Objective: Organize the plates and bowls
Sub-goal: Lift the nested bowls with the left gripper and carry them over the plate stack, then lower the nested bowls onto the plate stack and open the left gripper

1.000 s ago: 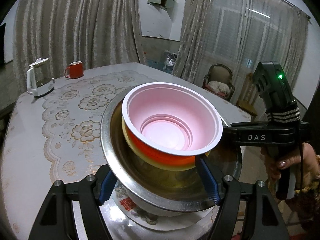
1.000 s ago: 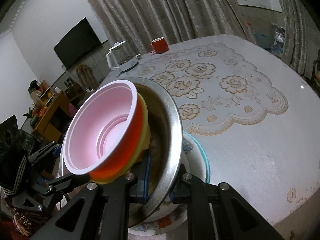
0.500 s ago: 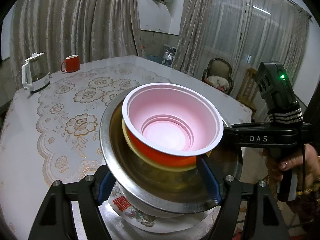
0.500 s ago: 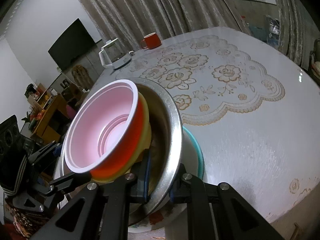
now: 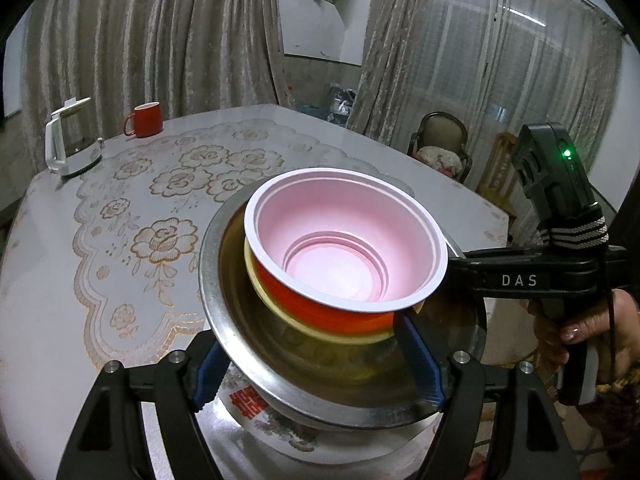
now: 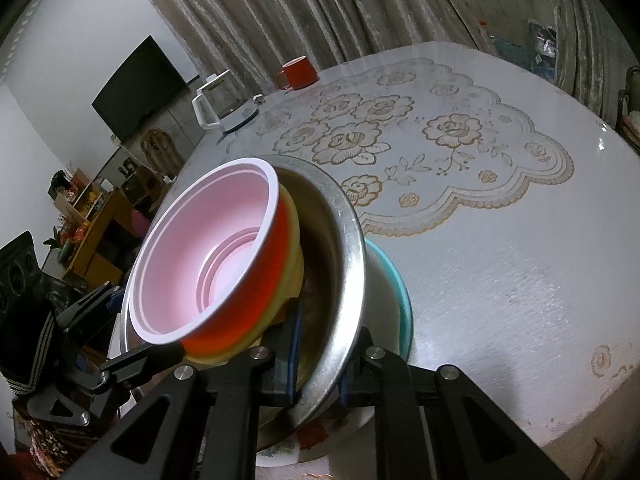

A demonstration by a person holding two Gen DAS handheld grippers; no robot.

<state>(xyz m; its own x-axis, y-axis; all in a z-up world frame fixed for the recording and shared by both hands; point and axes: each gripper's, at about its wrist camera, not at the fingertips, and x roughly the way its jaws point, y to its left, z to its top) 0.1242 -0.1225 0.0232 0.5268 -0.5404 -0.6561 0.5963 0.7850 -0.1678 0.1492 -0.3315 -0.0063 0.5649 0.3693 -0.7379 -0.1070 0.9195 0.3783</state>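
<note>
My right gripper [image 6: 316, 364] pinches the steel bowl's [image 6: 352, 280] rim while my left gripper [image 5: 316, 360], jaws spread, straddles that stack holding the yellow bowl [image 5: 320, 326] and red bowl [image 5: 344, 256] above the plate [image 5: 280, 432] at the table's [image 5: 60, 320] near edge, so next I judge it needs steady, level carrying.

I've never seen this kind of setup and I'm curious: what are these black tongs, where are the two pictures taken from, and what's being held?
A person carries two grippers; each has a fisheye camera looking along its fingers, giving one picture apiece. A mug and a kettle stand on the table; nearer, a plate lies under a steel bowl, with a yellow bowl and a red bowl nested inside. The right gripper pinches the steel bowl's rim; the left gripper straddles its near side, grip unclear.
</note>
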